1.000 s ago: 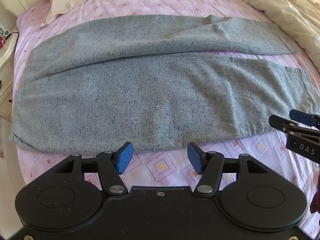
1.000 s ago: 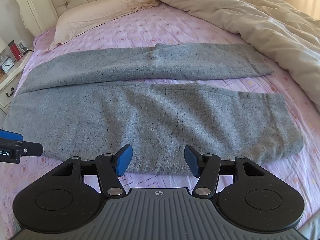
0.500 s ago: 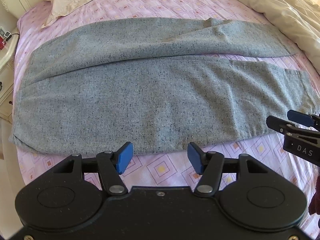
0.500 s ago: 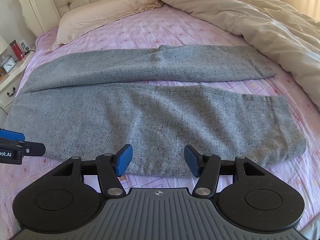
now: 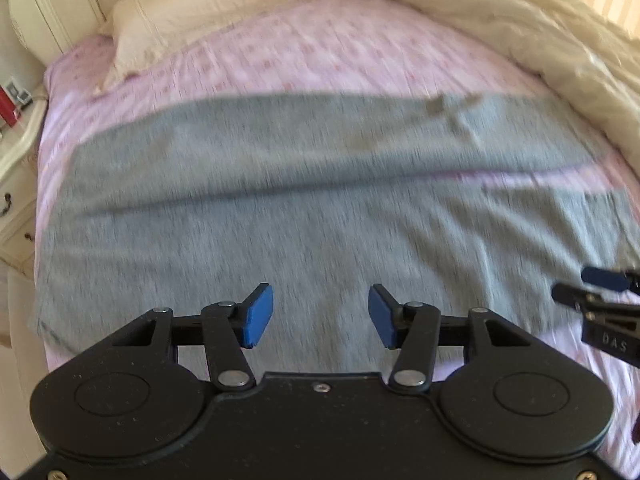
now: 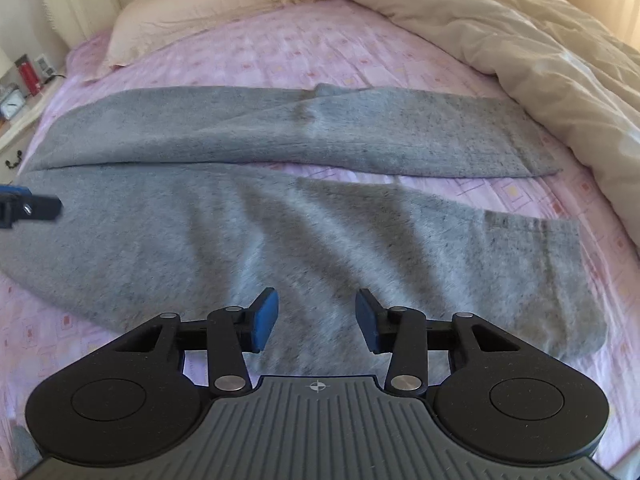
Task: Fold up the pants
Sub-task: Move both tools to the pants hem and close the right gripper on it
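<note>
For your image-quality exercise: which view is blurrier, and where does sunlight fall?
Left wrist view: heavy motion blur smears the pants and sheet. Right wrist view: milder blur; sunlight brightens the duvet. Both bend edges, fisheye-style.

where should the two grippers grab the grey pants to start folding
Grip the near long edge of the grey pants, coming from the bedside: left gripper toward the waist, right gripper toward the hem. That leg lies flat nearest both open grippers.
</note>
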